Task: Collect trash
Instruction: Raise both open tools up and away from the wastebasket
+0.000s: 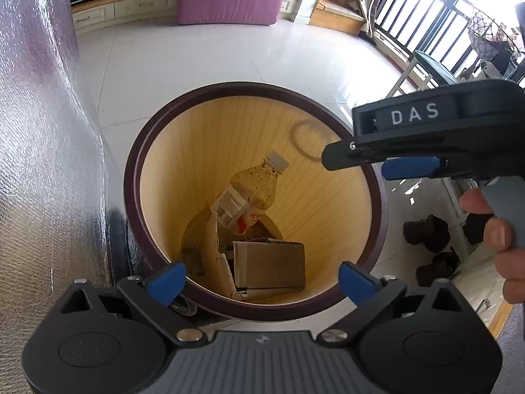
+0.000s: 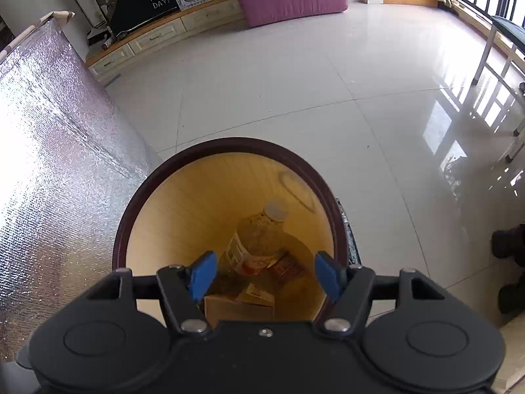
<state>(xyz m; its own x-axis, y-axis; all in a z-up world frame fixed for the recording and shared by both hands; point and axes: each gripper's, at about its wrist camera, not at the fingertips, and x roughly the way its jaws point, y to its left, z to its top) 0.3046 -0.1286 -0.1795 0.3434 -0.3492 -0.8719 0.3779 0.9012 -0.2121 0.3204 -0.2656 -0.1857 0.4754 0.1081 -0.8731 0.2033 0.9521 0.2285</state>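
Both grippers hang over the mouth of a round bin (image 1: 229,105) with a dark brown rim and pale yellow inner wall, standing on the glossy white tiled floor (image 2: 295,82) beside a silvery quilted panel (image 2: 55,151). The left gripper (image 1: 261,282) has its blue pads spread wide with nothing between them. The right gripper (image 2: 265,275) is also parted, its pads clear of everything, and a hand (image 1: 502,236) grips its handle. Down at the bottom of the bin lie a clear plastic bottle (image 1: 254,187) with a white cap, leaning on the wall, and a small brown cardboard box (image 1: 269,264) beside torn card.
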